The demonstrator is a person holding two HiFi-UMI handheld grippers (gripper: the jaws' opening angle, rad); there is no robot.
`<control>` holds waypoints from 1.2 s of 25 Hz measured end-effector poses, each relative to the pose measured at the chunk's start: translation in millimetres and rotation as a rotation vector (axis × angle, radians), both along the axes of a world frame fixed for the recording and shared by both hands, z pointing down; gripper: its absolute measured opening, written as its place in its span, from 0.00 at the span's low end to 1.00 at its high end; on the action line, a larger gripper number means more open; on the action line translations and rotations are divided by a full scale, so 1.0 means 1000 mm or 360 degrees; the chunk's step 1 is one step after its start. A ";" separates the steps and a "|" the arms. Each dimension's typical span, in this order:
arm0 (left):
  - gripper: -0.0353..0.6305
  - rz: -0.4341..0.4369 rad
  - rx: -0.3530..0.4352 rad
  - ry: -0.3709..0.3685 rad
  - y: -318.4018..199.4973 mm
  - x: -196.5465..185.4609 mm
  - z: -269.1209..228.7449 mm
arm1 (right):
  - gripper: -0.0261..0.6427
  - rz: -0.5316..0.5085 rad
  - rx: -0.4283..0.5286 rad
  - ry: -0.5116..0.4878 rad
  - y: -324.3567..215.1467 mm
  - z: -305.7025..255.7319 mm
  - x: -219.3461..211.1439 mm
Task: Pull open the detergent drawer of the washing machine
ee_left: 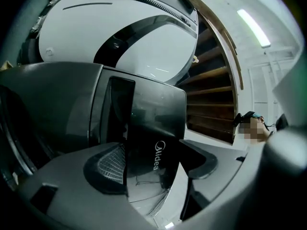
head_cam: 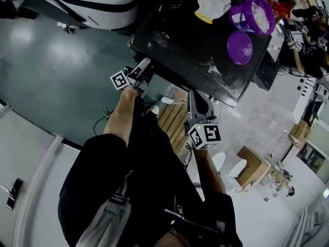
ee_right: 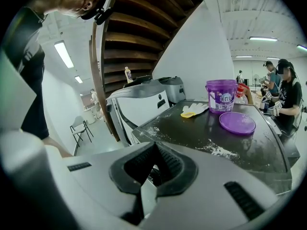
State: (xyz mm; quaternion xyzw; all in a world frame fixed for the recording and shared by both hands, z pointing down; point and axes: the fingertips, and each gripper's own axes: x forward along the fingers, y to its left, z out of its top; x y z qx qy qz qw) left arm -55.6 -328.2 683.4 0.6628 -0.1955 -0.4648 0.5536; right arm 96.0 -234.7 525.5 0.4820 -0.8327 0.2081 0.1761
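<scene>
The washer (head_cam: 195, 50) is the big black box in front of me, and the drawer (ee_left: 156, 128) sits at its front top corner, on the left end of the control strip. My left claw (ee_left: 157, 163) is there now, jaws spread as wide as they go. The drawer's glossy dark face stands between the pads, and I can't see that either pad presses on it. I can't tell how far out the drawer is. I judge it to be light, stiff plastic on a slide, with a slick face that offers little bite. The better hold should be the face's edge or the recess beside it, followed by a straight, level pull in case the slide sticks. My right claw (ee_right: 153, 166) hangs in front of the washer to the right of the drawer, with its pads together on nothing. Beyond the washer rise wooden stairs (ee_right: 139, 28), and a white machine (ee_right: 139, 104) stands beside it. On the washer's top, well apart from the drawer, are a purple bucket (ee_right: 220, 96), its lid (ee_right: 237, 122), a glove (ee_right: 194, 110) and spilt powder (ee_right: 218, 151). Nothing blocks the drawer's path but my own legs close before the washer.
</scene>
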 end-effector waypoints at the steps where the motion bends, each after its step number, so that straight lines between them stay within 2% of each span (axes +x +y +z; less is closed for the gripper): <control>1: 0.57 -0.0019 -0.0004 0.0004 0.001 -0.001 0.000 | 0.05 0.0001 -0.0004 0.0001 0.003 0.000 0.000; 16: 0.50 -0.0158 -0.0009 0.0048 0.002 -0.007 0.001 | 0.05 0.0077 -0.0059 0.0047 0.043 0.008 0.025; 26: 0.50 -0.0124 -0.0009 0.0032 0.003 -0.006 0.002 | 0.05 0.0044 -0.0098 0.0050 0.047 0.016 0.027; 30: 0.48 -0.0044 0.0049 0.0021 0.016 -0.007 0.000 | 0.05 0.0057 -0.0111 0.0056 0.045 0.016 0.031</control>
